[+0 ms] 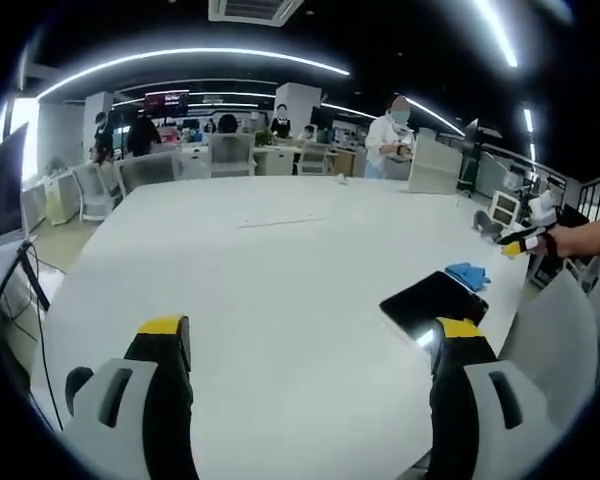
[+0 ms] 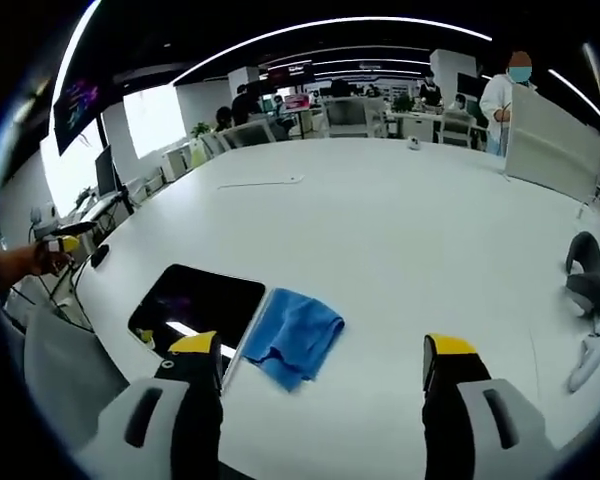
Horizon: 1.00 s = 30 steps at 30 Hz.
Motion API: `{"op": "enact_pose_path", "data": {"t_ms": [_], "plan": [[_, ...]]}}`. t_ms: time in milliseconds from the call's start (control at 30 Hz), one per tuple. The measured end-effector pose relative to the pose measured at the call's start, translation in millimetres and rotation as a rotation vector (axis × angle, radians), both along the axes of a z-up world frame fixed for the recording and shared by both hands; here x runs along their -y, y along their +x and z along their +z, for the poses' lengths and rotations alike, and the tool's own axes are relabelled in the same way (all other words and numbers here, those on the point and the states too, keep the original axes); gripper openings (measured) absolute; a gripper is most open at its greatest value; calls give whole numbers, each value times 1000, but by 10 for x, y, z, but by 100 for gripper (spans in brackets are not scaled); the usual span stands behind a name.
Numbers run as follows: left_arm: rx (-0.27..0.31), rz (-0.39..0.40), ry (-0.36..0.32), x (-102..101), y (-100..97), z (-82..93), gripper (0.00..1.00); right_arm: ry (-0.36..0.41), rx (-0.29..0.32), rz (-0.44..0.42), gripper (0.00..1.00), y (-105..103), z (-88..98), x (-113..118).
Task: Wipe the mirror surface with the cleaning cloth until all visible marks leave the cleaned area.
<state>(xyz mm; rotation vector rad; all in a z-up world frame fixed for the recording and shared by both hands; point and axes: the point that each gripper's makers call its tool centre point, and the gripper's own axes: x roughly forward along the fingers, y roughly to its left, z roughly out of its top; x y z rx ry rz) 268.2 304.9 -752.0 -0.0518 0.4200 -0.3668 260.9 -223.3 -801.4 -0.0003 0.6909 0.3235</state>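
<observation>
A dark rectangular mirror [image 1: 435, 303] [image 2: 200, 305] lies flat near the white table's edge, reflecting ceiling lights. A crumpled blue cleaning cloth [image 1: 467, 275] [image 2: 295, 335] lies on the table against the mirror's side. My left gripper [image 1: 310, 335] is open over bare table, its right jaw just in front of the mirror's near corner. My right gripper [image 2: 322, 350] is open and holds nothing, with the cloth between and just ahead of its jaws and the mirror by its left jaw. The right gripper [image 1: 525, 240] also shows small at the far right, held by a hand.
The white table [image 1: 280, 260] [image 2: 400, 220] stretches wide ahead. A grey object [image 2: 585, 275] and a white one [image 2: 588, 362] lie at the right. A white partition [image 2: 550, 140] stands at the back, a thin cable [image 2: 260, 182] lies far off. People and chairs stand beyond.
</observation>
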Motion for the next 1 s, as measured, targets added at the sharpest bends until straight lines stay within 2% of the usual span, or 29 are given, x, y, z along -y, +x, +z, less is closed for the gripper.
{"op": "enact_pose_path", "data": {"t_ms": [67, 200, 300, 467, 533, 567, 600, 767, 1000], "plan": [[-13, -16, 16, 35, 2, -18, 99, 11, 0, -7, 89, 11, -5, -10], [-3, -8, -7, 74, 19, 22, 99, -8, 9, 7, 93, 37, 19, -54], [-36, -15, 1, 97, 26, -69, 99, -13, 28, 23, 93, 103, 22, -56], [-13, -20, -6, 157, 26, 29, 99, -1, 21, 61, 95, 191, -30, -175], [19, -38, -3, 179, 45, 63, 99, 12, 0, 116, 97, 191, -83, -284], [20, -38, 3, 172, 51, 58, 99, -7, -9, 115, 97, 184, -101, -299], [11, -35, 10, 162, 63, 37, 99, -21, 8, 120, 97, 194, -87, -319], [12, -27, 11, 163, 144, 60, 99, -7, 22, 113, 96, 204, -78, -319], [1, -45, 9, 220, 170, 57, 99, 3, 26, 84, 90, 211, -117, -257]]}}
